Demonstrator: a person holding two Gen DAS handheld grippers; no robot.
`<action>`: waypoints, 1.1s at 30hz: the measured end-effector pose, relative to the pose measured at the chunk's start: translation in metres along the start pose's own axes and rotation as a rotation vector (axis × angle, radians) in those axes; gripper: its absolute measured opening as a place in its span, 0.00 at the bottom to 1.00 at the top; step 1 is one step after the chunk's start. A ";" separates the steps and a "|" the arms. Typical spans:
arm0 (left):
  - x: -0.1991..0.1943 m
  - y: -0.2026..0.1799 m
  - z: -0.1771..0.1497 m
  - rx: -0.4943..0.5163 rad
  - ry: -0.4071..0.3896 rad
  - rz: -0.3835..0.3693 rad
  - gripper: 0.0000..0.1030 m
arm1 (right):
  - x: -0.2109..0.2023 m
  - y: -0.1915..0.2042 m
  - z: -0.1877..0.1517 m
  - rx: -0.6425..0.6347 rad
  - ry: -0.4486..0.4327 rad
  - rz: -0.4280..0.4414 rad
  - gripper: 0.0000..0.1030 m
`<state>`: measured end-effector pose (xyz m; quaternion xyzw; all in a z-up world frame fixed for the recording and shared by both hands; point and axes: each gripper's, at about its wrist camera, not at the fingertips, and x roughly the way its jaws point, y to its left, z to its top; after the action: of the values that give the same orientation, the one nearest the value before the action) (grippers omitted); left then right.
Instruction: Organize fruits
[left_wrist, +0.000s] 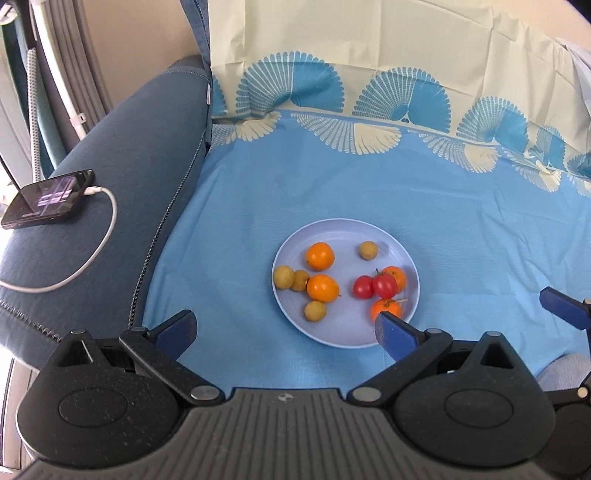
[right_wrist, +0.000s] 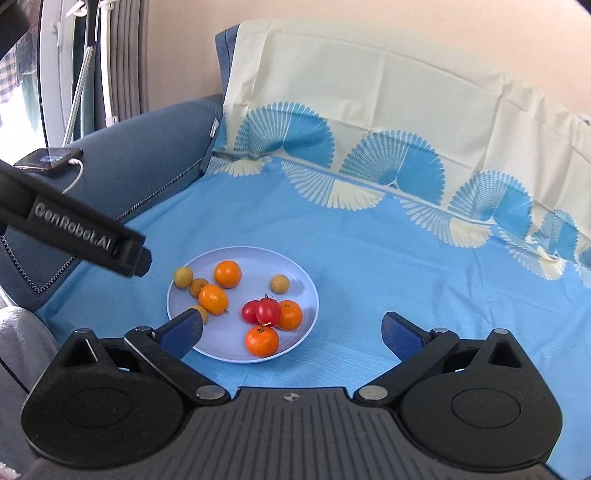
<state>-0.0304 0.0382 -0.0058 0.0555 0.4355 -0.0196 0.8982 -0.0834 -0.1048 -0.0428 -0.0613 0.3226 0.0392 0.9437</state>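
Right tongs (right_wrist: 291, 328) released, empty, just near of plate (right_wrist: 295, 275) on the bed; left tongs (left_wrist: 284, 328) also released. Nearest orange (right_wrist: 262, 340) lies ahead, slightly left, closer to right hand

We see home living room: blue sofa armrest (left_wrist: 110, 177), charging phone (left_wrist: 48, 201), patterned sheet (left_wrist: 369, 192), curtains (right_wrist: 122, 55).

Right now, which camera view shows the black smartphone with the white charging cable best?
The left wrist view. There the black smartphone lies large on the blue sofa armrest, screen lit, its white charging cable looping visibly. In the right wrist view the phone is small and distant, and the left gripper's black body covers most of the cable.
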 end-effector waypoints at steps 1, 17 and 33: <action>-0.003 0.000 -0.003 -0.001 -0.001 0.004 1.00 | -0.004 0.000 -0.001 0.003 -0.004 -0.004 0.99; -0.028 0.001 -0.019 0.001 -0.046 0.053 1.00 | -0.047 0.004 -0.007 0.024 -0.084 -0.031 0.99; -0.028 0.002 -0.020 0.002 -0.047 0.060 1.00 | -0.052 0.005 -0.007 0.024 -0.091 -0.027 0.99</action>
<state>-0.0633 0.0418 0.0042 0.0688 0.4126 0.0057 0.9083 -0.1294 -0.1030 -0.0170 -0.0525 0.2791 0.0254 0.9585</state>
